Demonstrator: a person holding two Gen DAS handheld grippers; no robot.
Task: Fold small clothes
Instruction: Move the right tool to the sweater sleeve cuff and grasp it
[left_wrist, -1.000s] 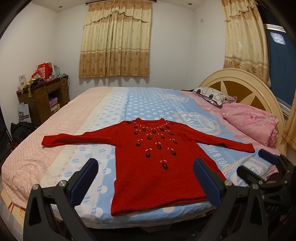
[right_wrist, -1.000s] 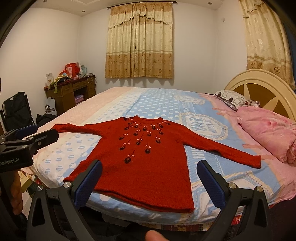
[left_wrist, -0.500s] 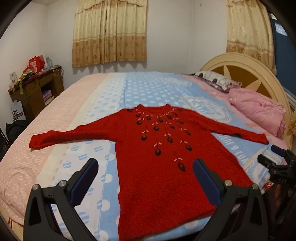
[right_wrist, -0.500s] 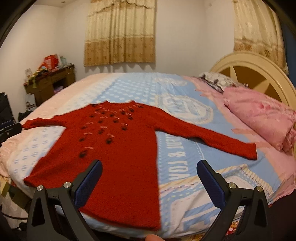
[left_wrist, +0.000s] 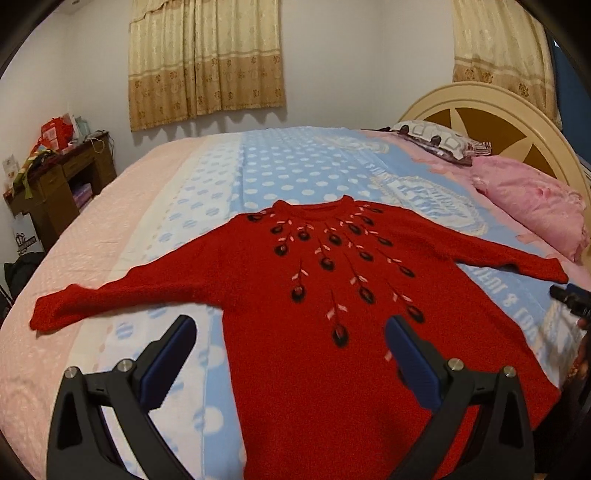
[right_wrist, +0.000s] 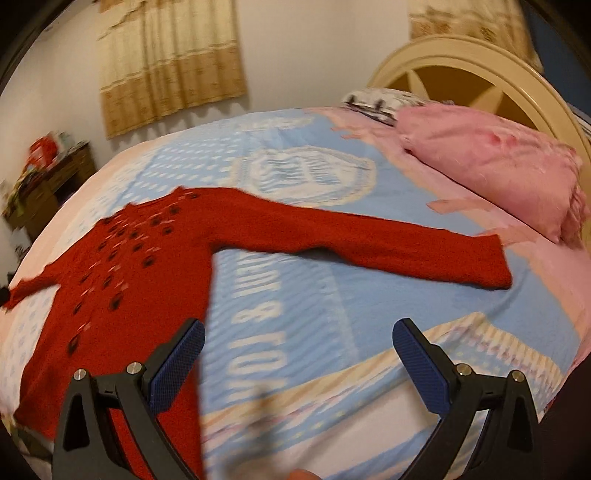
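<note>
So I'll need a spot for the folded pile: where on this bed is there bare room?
Bare sheet lies beyond the red knitted sweater's collar, on the blue polka-dot bedsheet toward the curtains, and on the pink strip left of its sleeve. The headboard end is crowded by the pink folded blanket and patterned pillow.

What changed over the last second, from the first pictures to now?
Both cameras have closed in on the red sweater. The left hand-held gripper advanced over its body; the right hand-held gripper swung right, toward the outstretched sleeve near the pink pillow. Nothing was grasped: both stay open, and the sweater still lies flat and unfolded on the bed.
</note>
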